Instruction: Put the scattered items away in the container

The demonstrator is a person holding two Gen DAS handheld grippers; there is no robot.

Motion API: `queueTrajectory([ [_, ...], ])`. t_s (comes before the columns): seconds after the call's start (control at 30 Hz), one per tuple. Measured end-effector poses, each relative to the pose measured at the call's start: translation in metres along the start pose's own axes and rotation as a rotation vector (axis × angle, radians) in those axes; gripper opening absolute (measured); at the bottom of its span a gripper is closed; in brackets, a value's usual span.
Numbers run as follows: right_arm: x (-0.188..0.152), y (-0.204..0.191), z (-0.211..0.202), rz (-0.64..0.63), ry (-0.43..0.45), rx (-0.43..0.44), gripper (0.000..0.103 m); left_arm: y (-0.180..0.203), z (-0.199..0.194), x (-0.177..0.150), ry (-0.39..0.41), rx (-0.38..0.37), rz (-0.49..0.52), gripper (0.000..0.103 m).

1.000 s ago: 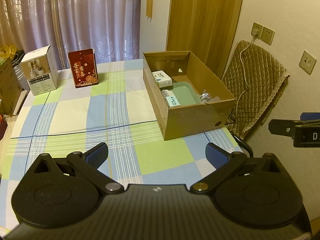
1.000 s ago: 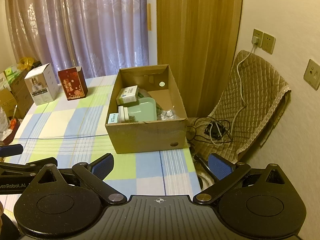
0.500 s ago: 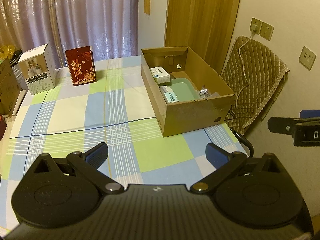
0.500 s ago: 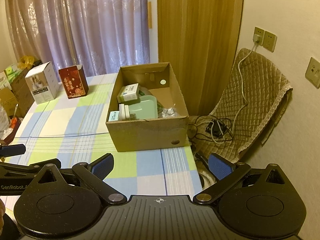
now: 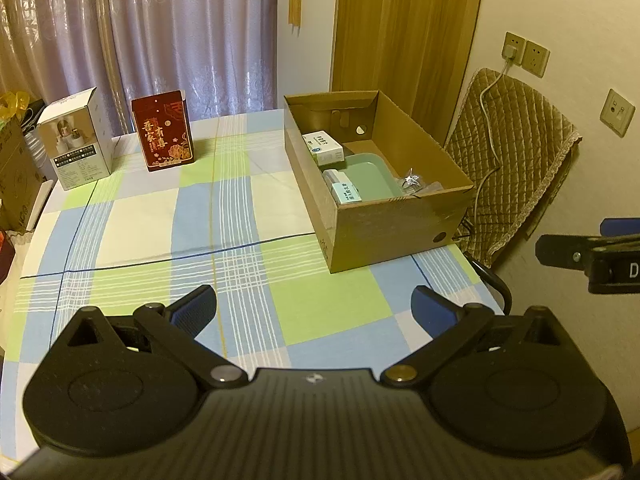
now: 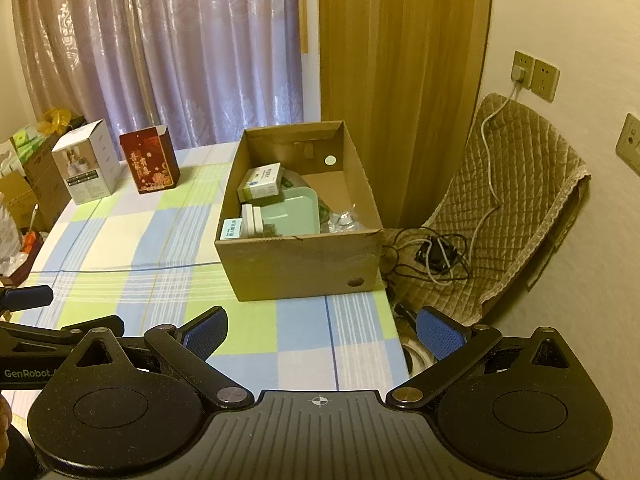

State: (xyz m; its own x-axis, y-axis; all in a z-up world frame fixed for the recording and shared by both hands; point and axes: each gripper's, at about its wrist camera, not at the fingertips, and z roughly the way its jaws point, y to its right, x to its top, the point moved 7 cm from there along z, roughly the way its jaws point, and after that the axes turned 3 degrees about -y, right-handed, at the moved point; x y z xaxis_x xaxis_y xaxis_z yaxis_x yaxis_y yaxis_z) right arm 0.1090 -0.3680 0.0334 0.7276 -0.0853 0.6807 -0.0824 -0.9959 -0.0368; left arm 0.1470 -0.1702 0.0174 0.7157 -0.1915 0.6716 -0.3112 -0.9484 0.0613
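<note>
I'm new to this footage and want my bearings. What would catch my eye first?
The open cardboard box on the checked tablecloth near the table's right edge, already holding a green tray and small cartons. Far left stand a red box and a white box. Both grippers hang open and empty.

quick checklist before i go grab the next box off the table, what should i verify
1. Left gripper open and empty: ok.
2. Right gripper open and empty: ok.
3. Items left on the table: red box and white box stand upright at the far edge, untouched: not ok, task unfinished.
4. Room in the cardboard box: the green tray and small cartons fill the near part, bare floor shows at the far end: ok, though whether the tall boxes fit upright: cannot tell.
5. Path over the checked tablecloth to the red box has nothing in the way: ok.
</note>
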Motion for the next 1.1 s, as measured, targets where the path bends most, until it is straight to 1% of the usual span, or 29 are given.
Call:
queueTrajectory([
  [0.83,-0.0012,-0.0009,0.0018,0.001,-0.011,0.003,0.103,0.002,0.0058,-0.0049,-0.009,0.0,0.009,0.102],
  [1.1,-0.0053,-0.0028,0.0023,0.001,-0.013,0.001,0.103,0.0003,0.0032,-0.0066,0.02,0.002,0.0,0.102],
])
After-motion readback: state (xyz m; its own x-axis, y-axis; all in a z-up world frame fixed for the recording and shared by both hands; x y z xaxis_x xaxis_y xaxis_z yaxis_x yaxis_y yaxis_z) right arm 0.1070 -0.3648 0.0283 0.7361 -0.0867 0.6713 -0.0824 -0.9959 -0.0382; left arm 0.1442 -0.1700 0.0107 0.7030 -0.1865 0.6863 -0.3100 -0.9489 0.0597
